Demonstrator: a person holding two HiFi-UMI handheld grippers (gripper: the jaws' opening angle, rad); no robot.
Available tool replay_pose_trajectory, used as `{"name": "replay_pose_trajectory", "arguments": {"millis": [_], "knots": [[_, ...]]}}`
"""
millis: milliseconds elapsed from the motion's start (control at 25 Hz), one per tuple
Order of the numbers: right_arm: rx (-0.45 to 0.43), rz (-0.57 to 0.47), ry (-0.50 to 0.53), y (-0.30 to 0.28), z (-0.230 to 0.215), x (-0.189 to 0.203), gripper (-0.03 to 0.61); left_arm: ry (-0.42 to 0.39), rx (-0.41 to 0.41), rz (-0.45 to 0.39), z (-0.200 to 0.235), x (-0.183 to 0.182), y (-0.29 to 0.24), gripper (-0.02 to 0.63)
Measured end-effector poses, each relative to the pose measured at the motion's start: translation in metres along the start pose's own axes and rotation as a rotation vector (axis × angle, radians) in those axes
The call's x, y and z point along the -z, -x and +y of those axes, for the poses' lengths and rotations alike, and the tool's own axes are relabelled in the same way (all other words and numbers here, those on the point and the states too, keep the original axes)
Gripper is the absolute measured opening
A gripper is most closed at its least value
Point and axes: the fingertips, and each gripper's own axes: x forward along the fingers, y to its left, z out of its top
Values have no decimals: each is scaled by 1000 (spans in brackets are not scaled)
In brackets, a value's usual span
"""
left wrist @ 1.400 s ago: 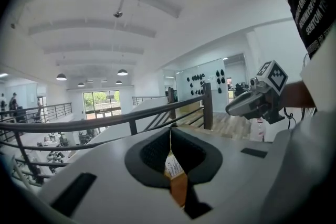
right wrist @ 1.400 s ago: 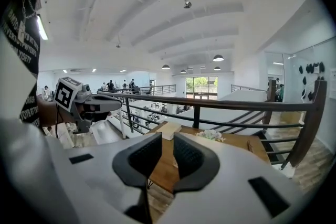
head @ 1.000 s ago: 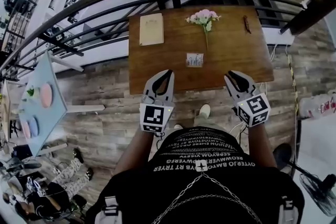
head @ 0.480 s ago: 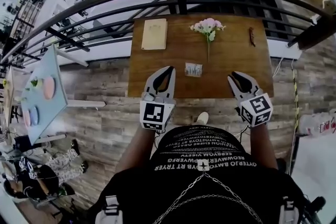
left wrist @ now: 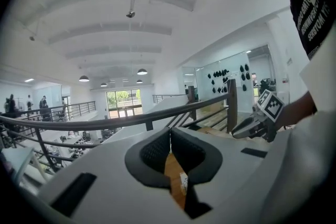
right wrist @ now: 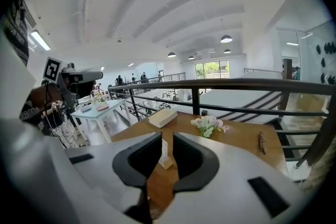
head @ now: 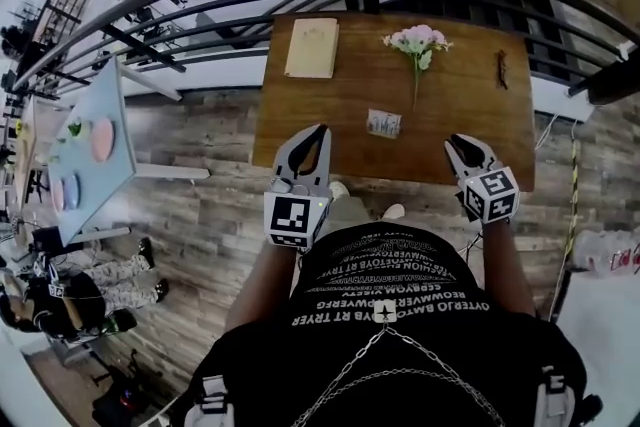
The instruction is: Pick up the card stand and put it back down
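The card stand [head: 384, 123] is seen untouched, upright near the front middle of the tabletop [head: 470, 130]. The right claw [head: 460, 144], its jaws set narrowly apart and empty, has been lowered toward the tabletop's near edge over the last second; the left claw [head: 316, 130] is held closed and empty. An approach is judged under way, with the pick-up not yet begun
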Motion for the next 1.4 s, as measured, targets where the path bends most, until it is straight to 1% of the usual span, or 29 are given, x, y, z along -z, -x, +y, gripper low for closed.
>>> {"name": "replay_pose_trajectory", "arguments": {"millis": [120, 240, 400, 520, 640, 800, 1000, 1120, 1200, 1320, 1400], "knots": [[-18, 28, -13, -24, 4, 8, 57, 15, -9, 24, 13, 9, -1, 28], [-37, 45, -37, -47, 7, 14, 57, 9, 15, 34, 21, 12, -12, 28], [-6, 98, -31, -70, 2, 28, 58, 0, 65, 5, 34, 2, -33, 28], [-1, 129, -42, -84, 5, 40, 58, -10, 84, -18, 47, -6, -44, 28], [-12, 152, -49, -96, 4, 56, 58, -10, 102, -12, 54, -7, -57, 28], [-10, 187, -96, -109, 0, 77, 58, -14, 134, 3, 58, -6, -68, 28], [1, 228, -100, -141, 0, 93, 58, -26, 161, 16, 80, -1, -84, 28], [-11, 232, -152, -152, -3, 104, 66, -28, 175, 24, 83, 1, -93, 28], [-16, 240, -184, -150, -11, 110, 76, -30, 182, 27, 78, -6, -98, 28], [-21, 273, -175, -147, -25, 115, 97, -33, 183, 24, 73, -20, -105, 28], [-21, 300, -174, -158, -20, 122, 108, -31, 184, 32, 82, -16, -108, 29]]}}
